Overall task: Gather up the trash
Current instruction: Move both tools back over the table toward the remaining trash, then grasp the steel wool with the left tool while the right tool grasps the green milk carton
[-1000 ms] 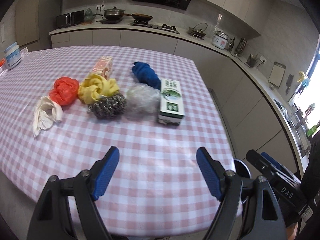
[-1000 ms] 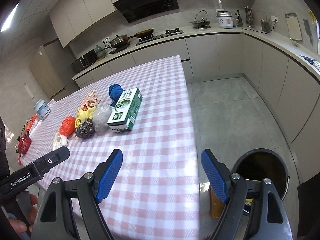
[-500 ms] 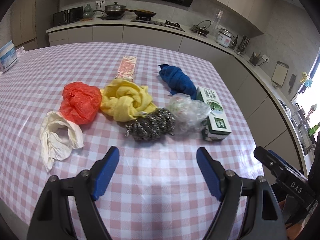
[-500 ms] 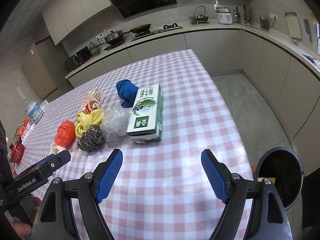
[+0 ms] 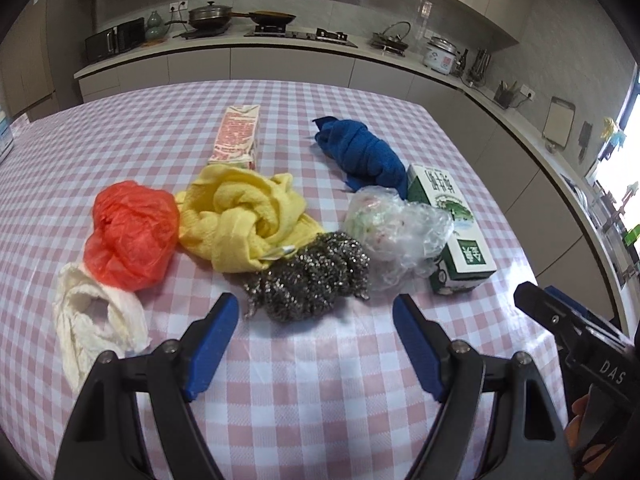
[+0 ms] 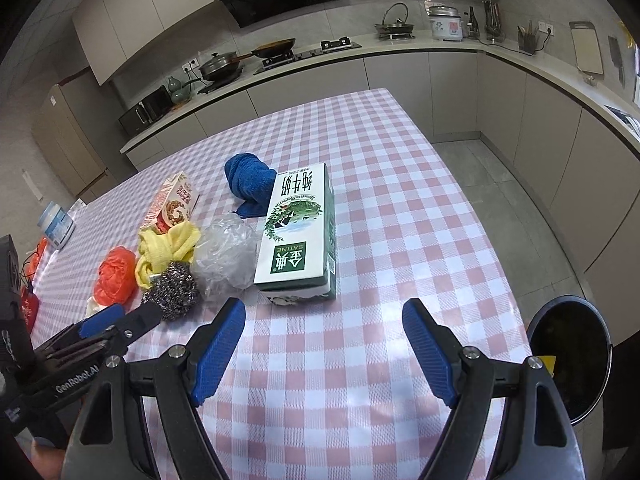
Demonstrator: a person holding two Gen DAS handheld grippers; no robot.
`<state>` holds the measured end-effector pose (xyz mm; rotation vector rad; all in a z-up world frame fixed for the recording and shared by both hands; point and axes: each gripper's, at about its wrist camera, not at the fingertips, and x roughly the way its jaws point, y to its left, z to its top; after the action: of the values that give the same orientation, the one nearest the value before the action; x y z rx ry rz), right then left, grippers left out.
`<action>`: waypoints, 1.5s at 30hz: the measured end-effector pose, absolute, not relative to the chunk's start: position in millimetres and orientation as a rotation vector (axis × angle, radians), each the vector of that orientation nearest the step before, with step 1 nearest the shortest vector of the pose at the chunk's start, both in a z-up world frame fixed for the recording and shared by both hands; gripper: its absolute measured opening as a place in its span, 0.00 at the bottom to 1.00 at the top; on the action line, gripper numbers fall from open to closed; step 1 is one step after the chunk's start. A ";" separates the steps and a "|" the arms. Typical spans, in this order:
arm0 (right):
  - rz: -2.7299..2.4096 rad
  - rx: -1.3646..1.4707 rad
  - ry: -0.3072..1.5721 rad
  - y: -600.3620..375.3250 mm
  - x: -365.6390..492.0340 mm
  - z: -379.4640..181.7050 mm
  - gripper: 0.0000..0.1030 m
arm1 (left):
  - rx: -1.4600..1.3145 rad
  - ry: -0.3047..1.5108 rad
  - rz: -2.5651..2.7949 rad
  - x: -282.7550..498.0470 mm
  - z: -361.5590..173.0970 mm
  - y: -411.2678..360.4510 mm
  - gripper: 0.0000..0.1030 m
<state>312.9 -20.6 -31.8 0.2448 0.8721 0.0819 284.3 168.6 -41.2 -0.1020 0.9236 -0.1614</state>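
A pile lies on the pink checked table (image 5: pixel 320 392): steel wool (image 5: pixel 310 276), a yellow cloth (image 5: pixel 244 220), a red plastic bag (image 5: pixel 130 232), a white crumpled tissue (image 5: pixel 94 328), a clear plastic bag (image 5: pixel 396 228), a green milk carton (image 5: pixel 456 236), a blue cloth (image 5: pixel 360 154) and a pink carton (image 5: pixel 236 138). My left gripper (image 5: pixel 314 312) is open and empty, just in front of the steel wool. My right gripper (image 6: pixel 324 316) is open and empty, just in front of the green milk carton (image 6: pixel 298 232). A black trash bin (image 6: pixel 572 356) stands on the floor at the table's right.
The table's right edge drops to a grey tiled floor (image 6: pixel 500 184). A kitchen counter (image 5: pixel 280 44) with pans and a rice cooker runs along the back and right walls. A blue-white tub (image 6: pixel 58 222) and red items sit at the table's far left.
Both grippers have moved forward over the table toward the pile. The left now stands close to the steel wool, the right close to the green carton. Both stay open.
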 end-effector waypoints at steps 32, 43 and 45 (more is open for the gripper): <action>0.105 0.227 0.945 9.2 391.7 -72.2 0.61 | -0.136 0.926 -0.196 309.7 -63.0 175.2 0.49; 0.110 0.202 0.927 -1.6 372.7 -68.4 0.56 | -0.150 0.956 -0.170 283.9 -63.7 182.6 0.50; 0.107 0.208 0.930 -5.7 366.4 -68.0 0.56 | -0.138 0.955 -0.162 282.2 -65.1 180.8 0.53</action>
<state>366.4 -5.7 -68.0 0.2076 0.9298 0.1072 282.2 180.8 -65.1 -0.1381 0.9552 -0.1616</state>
